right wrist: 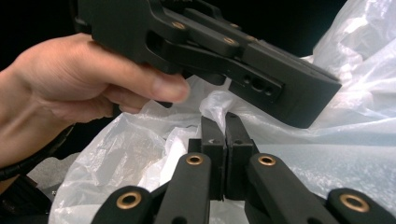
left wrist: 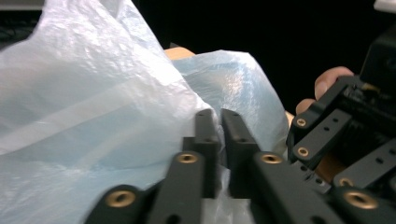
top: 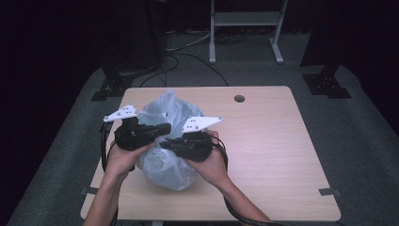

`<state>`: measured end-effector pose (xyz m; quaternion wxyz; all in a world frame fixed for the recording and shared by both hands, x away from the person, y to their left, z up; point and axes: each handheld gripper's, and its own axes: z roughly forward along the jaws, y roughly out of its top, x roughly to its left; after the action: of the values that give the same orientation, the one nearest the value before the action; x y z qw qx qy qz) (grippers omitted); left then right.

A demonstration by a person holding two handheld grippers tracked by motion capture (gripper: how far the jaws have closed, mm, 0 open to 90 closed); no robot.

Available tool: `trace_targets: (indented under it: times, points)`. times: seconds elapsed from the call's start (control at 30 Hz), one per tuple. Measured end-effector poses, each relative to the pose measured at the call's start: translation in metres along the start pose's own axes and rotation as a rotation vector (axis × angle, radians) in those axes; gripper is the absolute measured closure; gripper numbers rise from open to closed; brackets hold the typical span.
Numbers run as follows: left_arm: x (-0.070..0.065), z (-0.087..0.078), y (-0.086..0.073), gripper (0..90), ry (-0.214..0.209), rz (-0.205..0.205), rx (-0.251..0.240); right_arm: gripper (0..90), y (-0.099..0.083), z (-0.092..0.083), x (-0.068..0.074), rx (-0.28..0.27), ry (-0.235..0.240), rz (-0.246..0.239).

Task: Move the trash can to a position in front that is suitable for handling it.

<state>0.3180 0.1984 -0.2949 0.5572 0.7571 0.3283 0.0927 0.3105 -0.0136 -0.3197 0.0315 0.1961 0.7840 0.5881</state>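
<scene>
A pale blue, see-through plastic bag [top: 165,165] sits bunched on the left half of the wooden table [top: 268,150]. My left gripper [top: 165,127] reaches in from the left over the bag's top, and its jaws [left wrist: 219,115] are shut on a fold of the film. My right gripper [top: 163,143] lies just in front of it, pointing left, with its jaws [right wrist: 225,119] pressed together on a twisted bit of the bag [right wrist: 215,101]. The two grippers are close together, almost crossing. What is inside the bag is hidden.
A small round hole [top: 239,99] marks the table's far side. A white stand [top: 245,19] and cables lie on the floor behind, and black bases [top: 326,84] flank the table. The person's hand [right wrist: 79,79] holds the left gripper's body [right wrist: 224,46].
</scene>
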Motion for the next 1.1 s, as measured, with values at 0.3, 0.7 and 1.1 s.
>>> trace_targets:
  times: [0.3,0.7,1.1]
  points:
    - [0.004,-0.011,0.004,89.8,-0.047,-0.025,-0.110,48.8,-0.004,-0.016,-0.012,-0.039,-0.007,0.066]
    - [-0.018,0.003,0.011,89.7,-0.166,0.020,-0.100,27.6,0.005,-0.011,-0.022,-0.040,0.059,0.122]
    - [-0.022,0.004,0.009,89.6,-0.120,0.046,-0.101,45.5,-0.001,-0.003,-0.019,-0.078,0.038,0.124]
